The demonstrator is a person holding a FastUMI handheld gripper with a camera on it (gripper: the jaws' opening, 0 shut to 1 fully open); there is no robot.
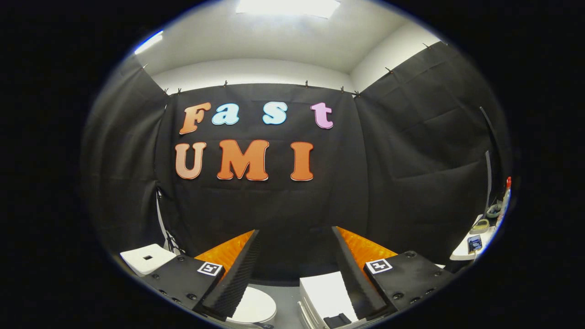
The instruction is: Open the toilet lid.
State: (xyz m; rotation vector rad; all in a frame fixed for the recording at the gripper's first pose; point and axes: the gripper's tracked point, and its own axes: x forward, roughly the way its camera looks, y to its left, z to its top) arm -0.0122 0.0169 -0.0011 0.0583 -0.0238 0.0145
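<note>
Gripper point(295, 269) up high, pointing level at the booth wall; its two fingers are spread wide with nothing between them. Fingers are wedge-shaped: ribbed black rubber pads point(237, 274) on the inner faces, orange ribbed plastic backs, black blocks behind carrying square fiducial tags.

Toilet lid point(253, 307) is low, about 7 o'clock from the gap's centre, partly hidden behind the left finger's base. What shows is a smooth, glossy white rounded surface, lying flat, so it reads as closed. I can't tell where the front lip is.

White ribbed box point(327, 294) at about 5 o'clock from the gap, just beside the right finger: hard plastic, squared corners, with a dark insert at its near end. White stool-like block point(146, 258) with a square hole sits off at 9 o'clock from the left finger. Small side table point(464, 251) at 3 o'clock, well apart, holds small clutter too tiny to identify.

Step judgement: approach not begun, lid untouched. Next move needs the gripper pitched down and lowered toward the lid's edge, one finger hooked under the lip, then swung up and back. The smooth plastic is probably slippery, so a pinch on the rim may hold better.
</note>
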